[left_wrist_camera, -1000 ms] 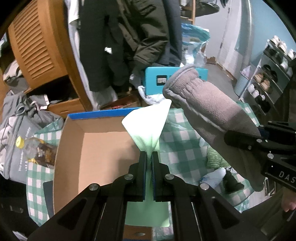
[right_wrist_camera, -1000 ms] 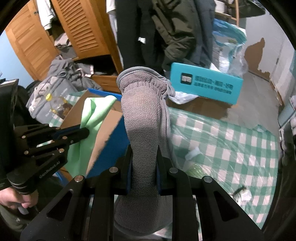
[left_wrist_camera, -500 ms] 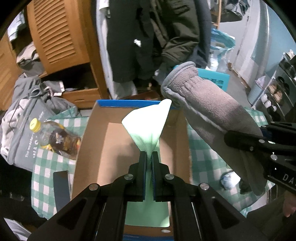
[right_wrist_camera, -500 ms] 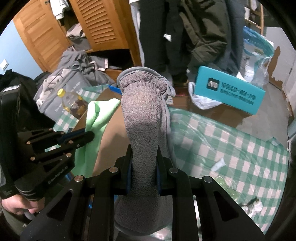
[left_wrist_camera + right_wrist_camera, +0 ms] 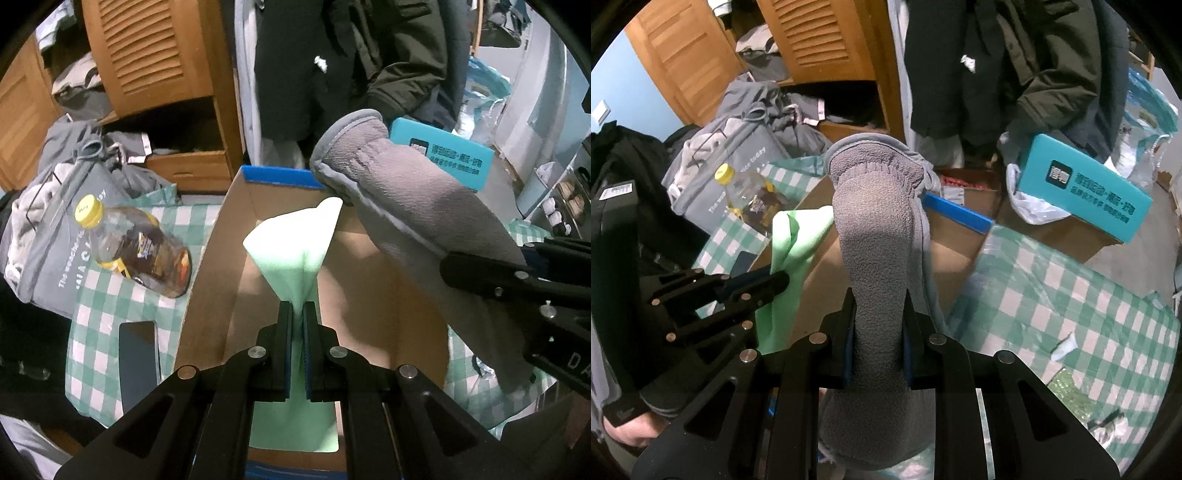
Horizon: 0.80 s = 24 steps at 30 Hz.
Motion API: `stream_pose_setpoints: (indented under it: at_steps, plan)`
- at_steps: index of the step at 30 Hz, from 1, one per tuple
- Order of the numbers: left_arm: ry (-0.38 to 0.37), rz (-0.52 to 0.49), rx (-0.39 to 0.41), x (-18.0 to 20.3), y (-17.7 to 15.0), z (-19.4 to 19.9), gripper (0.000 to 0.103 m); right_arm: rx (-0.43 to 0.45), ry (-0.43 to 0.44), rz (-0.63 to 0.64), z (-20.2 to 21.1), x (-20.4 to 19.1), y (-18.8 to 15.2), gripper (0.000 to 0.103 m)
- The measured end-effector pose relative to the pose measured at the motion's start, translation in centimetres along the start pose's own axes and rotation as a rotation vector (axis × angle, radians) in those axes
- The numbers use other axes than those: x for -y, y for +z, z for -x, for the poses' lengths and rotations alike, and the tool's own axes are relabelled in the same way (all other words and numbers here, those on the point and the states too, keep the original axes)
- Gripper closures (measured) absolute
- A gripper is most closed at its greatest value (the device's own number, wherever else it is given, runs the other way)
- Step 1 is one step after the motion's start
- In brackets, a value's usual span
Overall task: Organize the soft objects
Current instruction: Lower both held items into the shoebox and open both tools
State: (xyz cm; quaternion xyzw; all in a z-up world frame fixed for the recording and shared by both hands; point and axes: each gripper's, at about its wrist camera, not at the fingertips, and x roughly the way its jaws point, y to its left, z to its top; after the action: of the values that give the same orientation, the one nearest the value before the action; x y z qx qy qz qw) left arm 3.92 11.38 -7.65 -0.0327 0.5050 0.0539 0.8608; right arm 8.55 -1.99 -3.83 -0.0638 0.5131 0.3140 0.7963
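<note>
Pale green cloth (image 5: 295, 254), thin and smooth, pinched at its middle so it fans upward into a pointed flap and hangs flat below, held over the open cardboard box (image 5: 207, 295) with blue-edged rim, inside brown and bare where visible. Grey fleece mitten (image 5: 413, 221), thick, fuzzy, with stitched cuff and gathered wrist, held up off the surface, cuff end pointing up and away, just right of the green cloth, over the box's right side. In the right wrist view the mitten (image 5: 875, 258) stands nearly upright, green cloth (image 5: 790, 258) just beside it on the left.
</note>
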Motion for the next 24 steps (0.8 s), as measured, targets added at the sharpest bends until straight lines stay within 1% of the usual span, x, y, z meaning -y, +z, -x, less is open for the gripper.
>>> stream_pose_setpoints:
  at_steps: [8, 14, 15, 16, 17, 18, 19, 20, 21, 22, 24]
  plan:
    - [0.01, 0.027, -0.033, -1.3, -0.4, -1.3, 0.098, -0.053, 0.001, 0.014, -3.0, -1.2, 0.5, 0.084]
    - [0.011, 0.041, -0.06, -1.9, -0.8, -2.2, 0.097, -0.074, 0.008, 0.033, -4.3, -1.9, 0.6, 0.084]
    - [0.01, 0.044, -0.065, -2.0, -0.8, -2.3, 0.095, -0.078, 0.014, 0.034, -4.5, -2.0, 0.6, 0.083]
    - [0.011, 0.047, -0.071, -2.1, -0.9, -2.4, 0.094, -0.082, 0.021, 0.035, -4.7, -2.0, 0.7, 0.078]
    - [0.013, 0.05, -0.073, -2.2, -0.9, -2.4, 0.089, -0.081, 0.026, 0.034, -4.8, -2.1, 0.7, 0.075]
    - [0.015, 0.055, -0.076, -2.4, -1.0, -2.4, 0.081, -0.07, 0.017, 0.032, -4.7, -2.1, 0.8, 0.074]
    - [0.015, 0.06, -0.075, -2.5, -1.0, -2.3, 0.076, -0.062, 0.015, 0.033, -4.6, -2.2, 0.8, 0.072]
    - [0.016, 0.062, -0.071, -2.6, -1.0, -2.2, 0.064, -0.056, 0.017, 0.034, -4.5, -2.2, 0.9, 0.069]
    - [0.02, 0.066, -0.067, -2.6, -1.0, -2.0, 0.054, -0.051, 0.019, 0.034, -4.5, -2.2, 1.0, 0.063]
    - [0.027, 0.067, -0.06, -2.7, -1.0, -1.8, 0.052, -0.041, 0.017, 0.032, -4.2, -2.1, 1.1, 0.057]
    - [0.03, 0.063, -0.048, -2.6, -0.9, -1.4, 0.05, -0.033, 0.012, 0.031, -4.0, -2.0, 1.1, 0.053]
